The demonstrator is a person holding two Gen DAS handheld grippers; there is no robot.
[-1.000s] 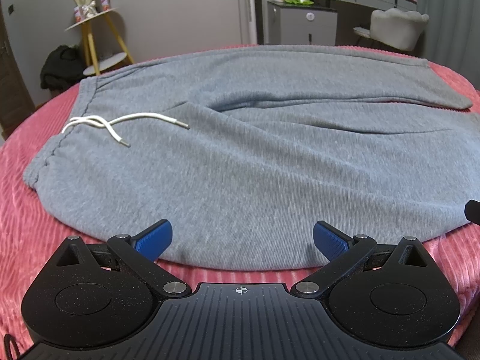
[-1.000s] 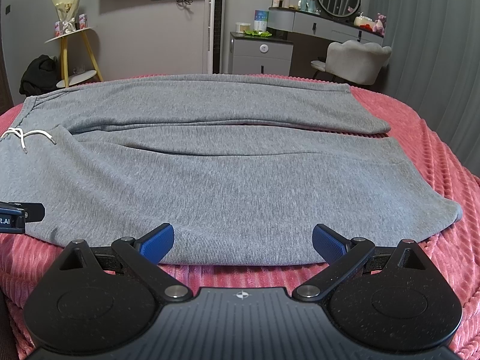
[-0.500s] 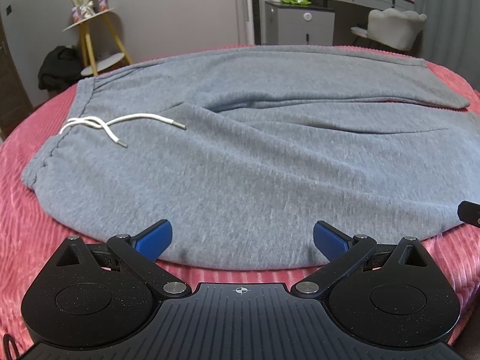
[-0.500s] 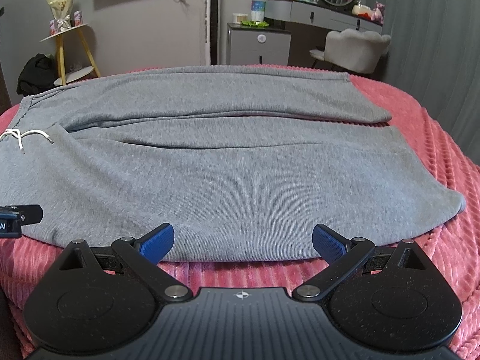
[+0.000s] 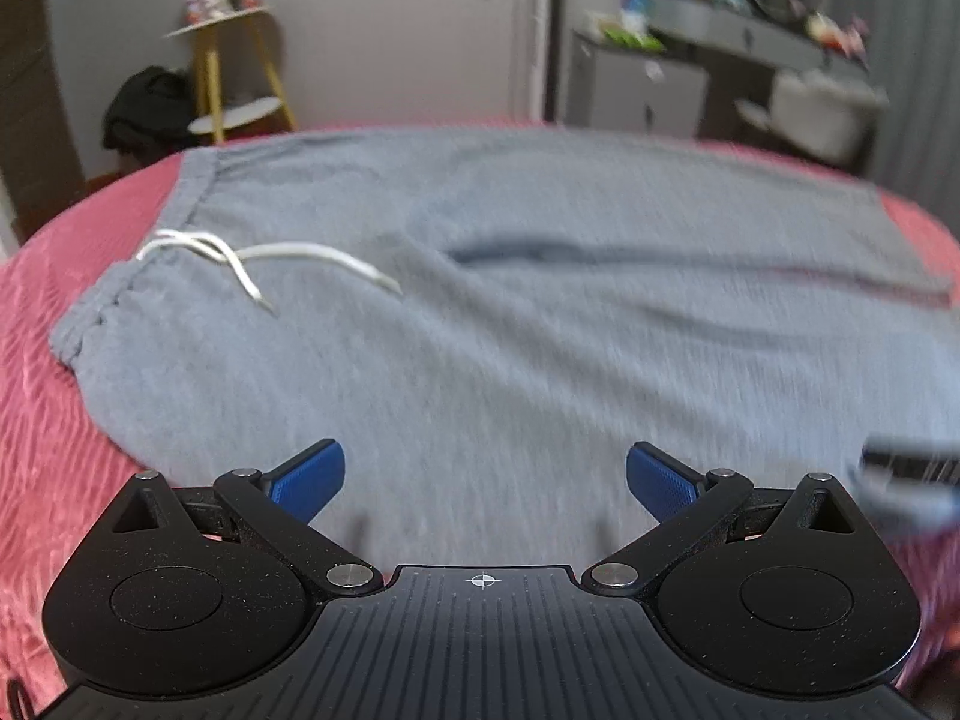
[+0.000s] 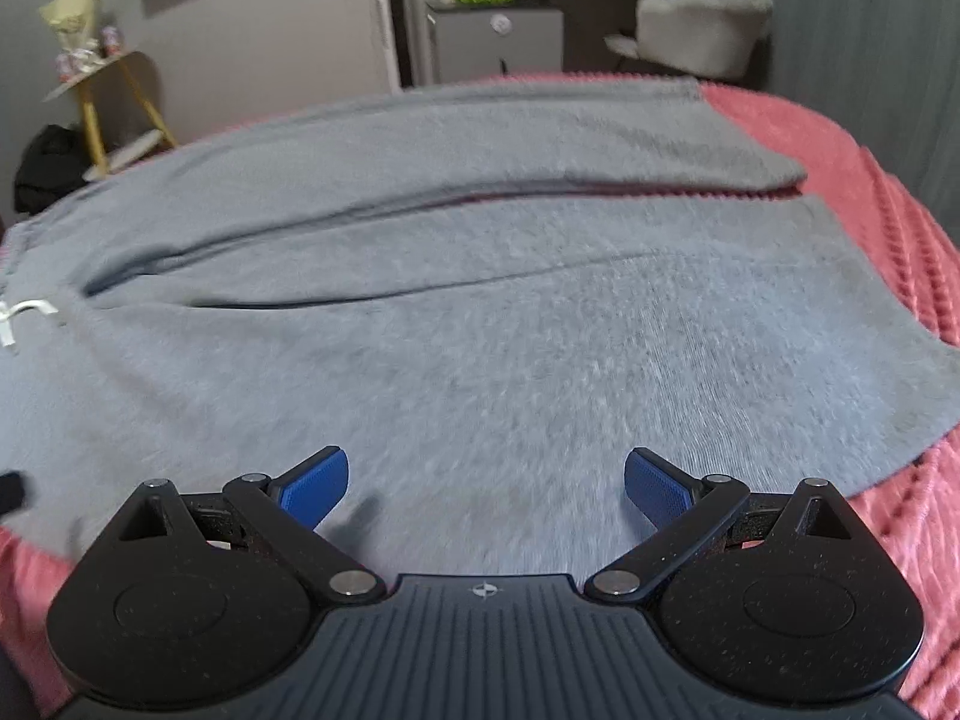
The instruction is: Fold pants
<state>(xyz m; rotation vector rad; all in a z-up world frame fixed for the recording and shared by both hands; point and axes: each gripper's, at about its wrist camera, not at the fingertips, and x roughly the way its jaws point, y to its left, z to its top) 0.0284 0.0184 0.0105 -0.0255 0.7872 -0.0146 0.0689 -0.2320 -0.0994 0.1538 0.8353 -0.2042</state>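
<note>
Grey sweatpants point(image 5: 510, 312) lie flat on a pink ribbed bedspread point(image 5: 42, 312), waistband to the left, legs running right. A white drawstring point(image 5: 240, 258) lies near the waistband. My left gripper point(image 5: 485, 474) is open and empty, low over the near edge of the upper leg. My right gripper point(image 6: 486, 480) is open and empty over the near leg point(image 6: 510, 348) further right, with the leg cuffs point(image 6: 870, 312) to its right. The far leg point(image 6: 456, 150) lies behind. The right gripper's tip shows blurred at the left wrist view's right edge point(image 5: 906, 474).
Beyond the bed stand a yellow-legged side table point(image 5: 234, 66), a dark bag on the floor point(image 5: 150, 108), a grey cabinet point(image 6: 498, 42) and a pale chair point(image 6: 702, 24). The bedspread point(image 6: 888, 516) drops away at the right.
Both grippers have moved forward and down over the near edge of the pants, so cloth now lies under the fingers. The views are blurred by motion. The fingers stay open.
</note>
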